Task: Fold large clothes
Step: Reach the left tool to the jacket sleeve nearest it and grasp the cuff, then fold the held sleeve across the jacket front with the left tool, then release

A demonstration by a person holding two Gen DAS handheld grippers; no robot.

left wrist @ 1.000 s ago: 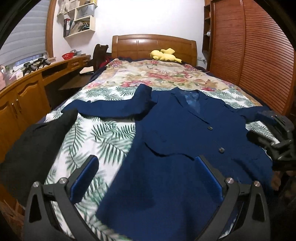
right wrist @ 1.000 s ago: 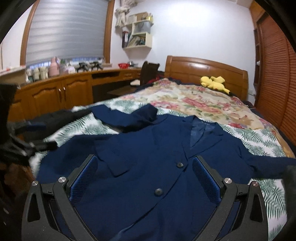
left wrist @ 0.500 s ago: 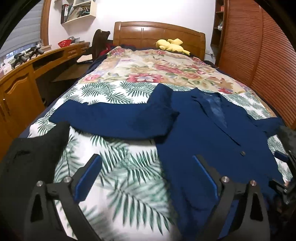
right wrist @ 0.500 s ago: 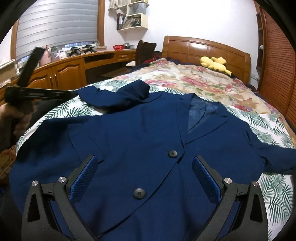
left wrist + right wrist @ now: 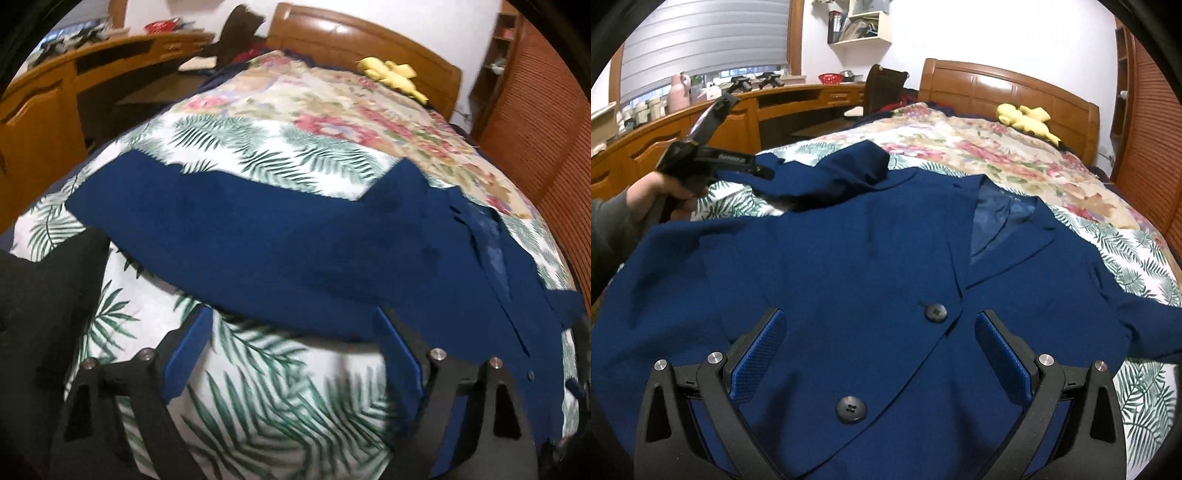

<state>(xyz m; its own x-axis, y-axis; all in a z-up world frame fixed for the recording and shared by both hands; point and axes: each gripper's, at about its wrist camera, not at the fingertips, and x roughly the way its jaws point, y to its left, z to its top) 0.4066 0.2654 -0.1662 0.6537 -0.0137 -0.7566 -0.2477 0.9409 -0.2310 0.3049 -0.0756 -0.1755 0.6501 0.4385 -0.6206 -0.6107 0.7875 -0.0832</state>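
Left wrist view, item one: navy blazer (image 5: 369, 258), lying face up and buttoned on the bed (image 5: 295, 406), its collar toward the headboard (image 5: 351, 33). We now look along its outstretched sleeve (image 5: 229, 218), which a second ago lay far off to the side while the blazer's front filled our view; the left tongs (image 5: 291, 354) have swung across and sunk toward the sleeve.

Item two: left tongs, jaws closing, nothing between them yet but leaf-print sheet; the sleeve's lower edge sits just beyond the tips. We judge a pinch on the sleeve is next, to fold it in over the chest.

Item three: right tongs (image 5: 879, 354), released and wide, hovering over the blazer front near the upper button (image 5: 935, 312), gripping nothing. They have dropped somewhat closer to the cloth than before.

Item four: black garment (image 5: 40, 314), at the bed's left edge, touching the sleeve's cuff end, untouched.

Item five: yellow plush toy (image 5: 1027, 118), by the headboard, unmoved.
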